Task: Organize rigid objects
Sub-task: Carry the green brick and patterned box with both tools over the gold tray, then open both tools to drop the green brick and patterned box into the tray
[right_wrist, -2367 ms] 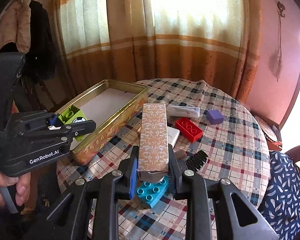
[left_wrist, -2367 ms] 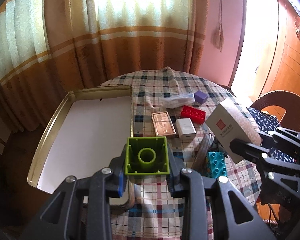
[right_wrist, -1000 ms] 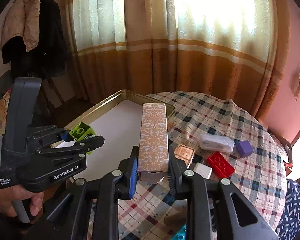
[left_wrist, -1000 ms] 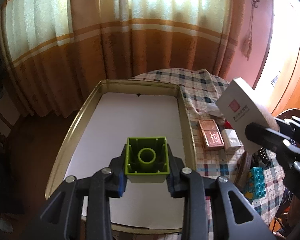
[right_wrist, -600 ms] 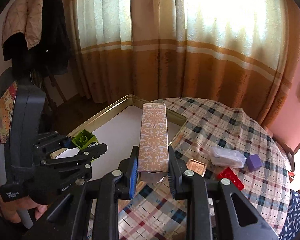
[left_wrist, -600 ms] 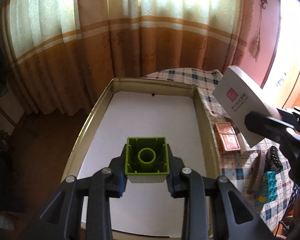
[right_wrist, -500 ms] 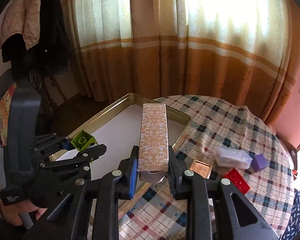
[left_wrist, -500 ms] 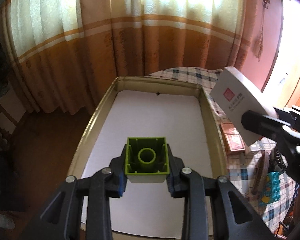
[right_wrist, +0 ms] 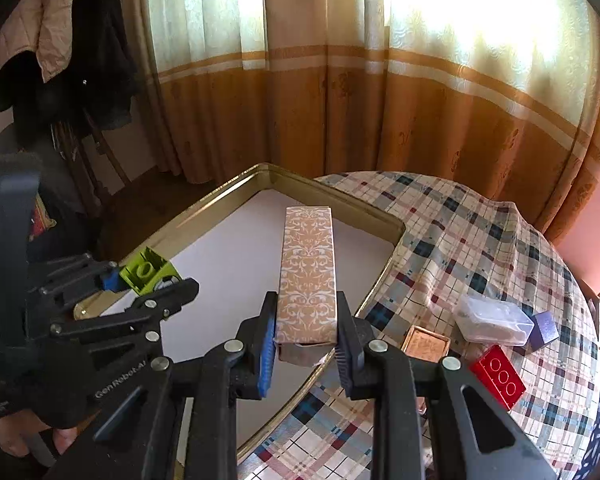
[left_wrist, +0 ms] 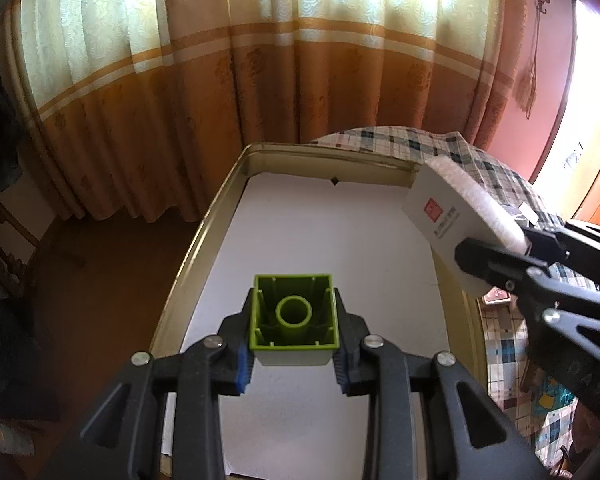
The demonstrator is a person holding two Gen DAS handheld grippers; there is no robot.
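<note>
My left gripper [left_wrist: 294, 354] is shut on a green building brick [left_wrist: 294, 316], its hollow underside facing the camera, above the near part of a gold metal tray [left_wrist: 204, 248] with a white floor. My right gripper [right_wrist: 306, 354] is shut on a long box with an orange floral pattern [right_wrist: 308, 276], held above the tray's right rim [right_wrist: 384, 268]. The same box [left_wrist: 456, 216] shows its white side at the right of the left wrist view. The green brick [right_wrist: 146, 270] and the left gripper [right_wrist: 140, 284] appear at the left of the right wrist view.
On the checked tablecloth [right_wrist: 460, 240] right of the tray lie a red brick [right_wrist: 498, 376], a purple cube [right_wrist: 544, 328], a clear plastic case [right_wrist: 494, 320] and a copper-coloured tin [right_wrist: 426, 344]. Curtains [left_wrist: 300, 60] hang behind. A hand [right_wrist: 20, 436] holds the left gripper's grip.
Both grippers have moved left from the table toward the tray, each still holding its object. The tray now fills the left wrist view, and the box hangs at the tray's right rim.
</note>
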